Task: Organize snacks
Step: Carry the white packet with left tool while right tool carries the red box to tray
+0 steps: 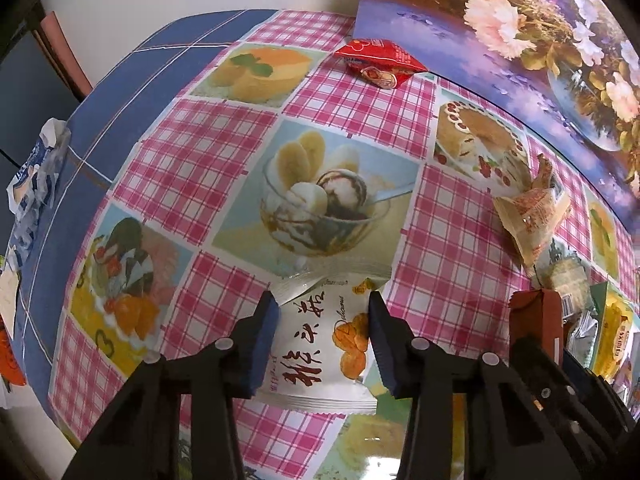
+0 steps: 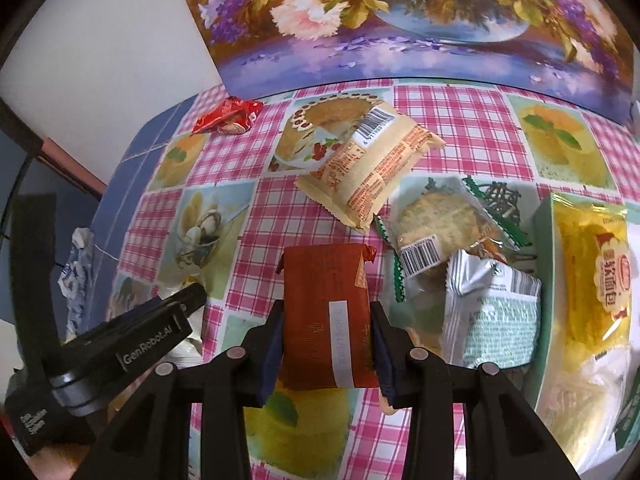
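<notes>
Two grippers, each on a snack. Right gripper (image 2: 326, 344) clamps a brown pack (image 2: 326, 312), both pads pressed on its sides, above the pink checked cloth (image 2: 240, 216). Left gripper (image 1: 324, 340) straddles a white pack (image 1: 320, 344) lying flat on the cloth; its left pad is at the pack's edge, its right pad overlaps the other edge, firm grip unclear. Right of the brown pack: silver pack (image 2: 492, 312), a clear cookie pack (image 2: 436, 224) just behind it, yellow bread pack (image 2: 592, 280) at far right. Farther back, a beige pack (image 2: 372, 168), barcode up. Farthest, a red pack (image 2: 228, 116) near the flower painting (image 2: 400, 32).
</notes>
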Action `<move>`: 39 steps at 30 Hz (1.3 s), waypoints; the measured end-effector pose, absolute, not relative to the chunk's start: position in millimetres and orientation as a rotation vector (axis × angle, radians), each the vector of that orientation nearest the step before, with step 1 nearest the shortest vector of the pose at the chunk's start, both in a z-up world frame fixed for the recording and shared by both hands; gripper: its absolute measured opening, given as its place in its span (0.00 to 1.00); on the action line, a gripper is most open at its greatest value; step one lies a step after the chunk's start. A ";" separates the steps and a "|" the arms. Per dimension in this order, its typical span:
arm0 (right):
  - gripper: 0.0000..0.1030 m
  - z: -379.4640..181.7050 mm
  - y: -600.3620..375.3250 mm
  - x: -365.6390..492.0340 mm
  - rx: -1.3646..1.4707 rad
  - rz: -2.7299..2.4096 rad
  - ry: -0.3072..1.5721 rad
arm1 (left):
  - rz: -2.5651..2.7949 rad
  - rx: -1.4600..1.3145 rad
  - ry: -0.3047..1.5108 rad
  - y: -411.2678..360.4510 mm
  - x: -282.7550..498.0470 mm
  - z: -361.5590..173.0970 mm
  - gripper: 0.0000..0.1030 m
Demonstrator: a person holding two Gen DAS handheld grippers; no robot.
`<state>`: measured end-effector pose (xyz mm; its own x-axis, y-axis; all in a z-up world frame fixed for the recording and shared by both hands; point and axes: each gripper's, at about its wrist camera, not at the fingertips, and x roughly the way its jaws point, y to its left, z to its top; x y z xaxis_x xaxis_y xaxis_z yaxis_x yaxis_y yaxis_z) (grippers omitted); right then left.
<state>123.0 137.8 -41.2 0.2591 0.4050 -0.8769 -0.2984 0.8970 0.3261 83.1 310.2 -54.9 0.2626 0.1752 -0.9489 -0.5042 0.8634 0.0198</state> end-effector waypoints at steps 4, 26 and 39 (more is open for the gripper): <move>0.41 -34.9 133.1 120.2 0.115 0.474 1.213 | 0.469 -0.332 1.213 312.5 75.3 -46.9 0.45; 0.41 34.4 49.1 110.5 0.244 0.306 1.073 | 0.410 -0.288 0.977 263.2 65.9 63.6 0.44; 0.41 38.7 -44.1 117.4 0.357 0.077 1.073 | 0.301 -0.186 0.945 174.1 73.8 81.4 0.44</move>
<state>117.4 -44.1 38.7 0.4811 0.2335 -0.8450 0.1104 0.9401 0.3226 73.8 174.1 81.4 0.5485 0.1718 -0.8183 -0.3331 0.9425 -0.0254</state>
